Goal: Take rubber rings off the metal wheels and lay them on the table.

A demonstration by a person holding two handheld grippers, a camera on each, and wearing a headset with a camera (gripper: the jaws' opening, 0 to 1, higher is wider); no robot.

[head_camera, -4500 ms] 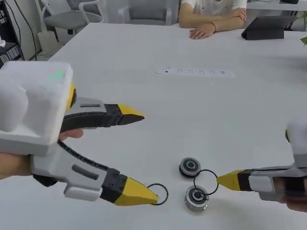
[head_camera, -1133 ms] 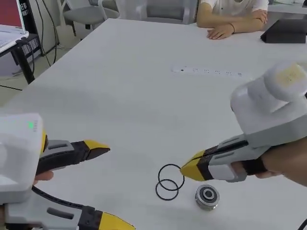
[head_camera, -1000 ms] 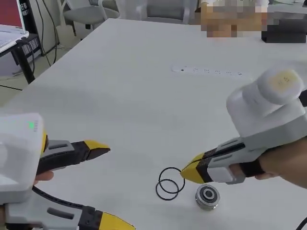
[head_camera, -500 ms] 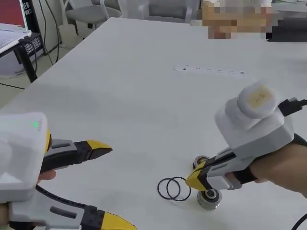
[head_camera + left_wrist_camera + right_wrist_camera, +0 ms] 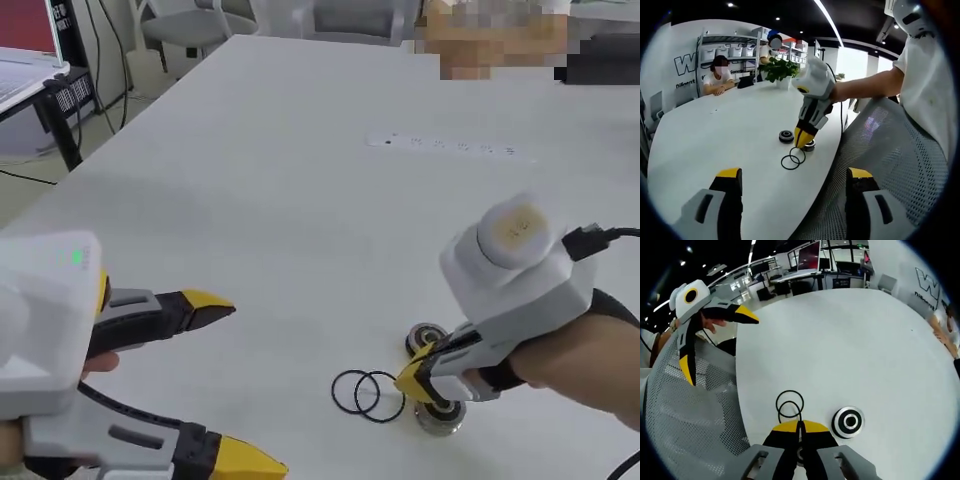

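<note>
Two rubber rings off the wheels, right gripper closed beside them

The rubber rings (image 5: 366, 393) lie flat on the white table (image 5: 300, 200), overlapping each other, just left of the two metal wheels. The near wheel (image 5: 441, 416) sits partly hidden under the right gripper (image 5: 413, 377), and the far wheel (image 5: 425, 338) stands just beyond it. The right gripper's yellow jaws are pressed together with nothing visible between them, their tips close to the right-hand ring. The left gripper (image 5: 230, 380) hangs at the near left, well apart from the rings, its jaws spread wide and empty. In the right gripper view the rings (image 5: 790, 405) lie just ahead of the closed jaws, the far wheel (image 5: 849, 422) to their right.
</note>
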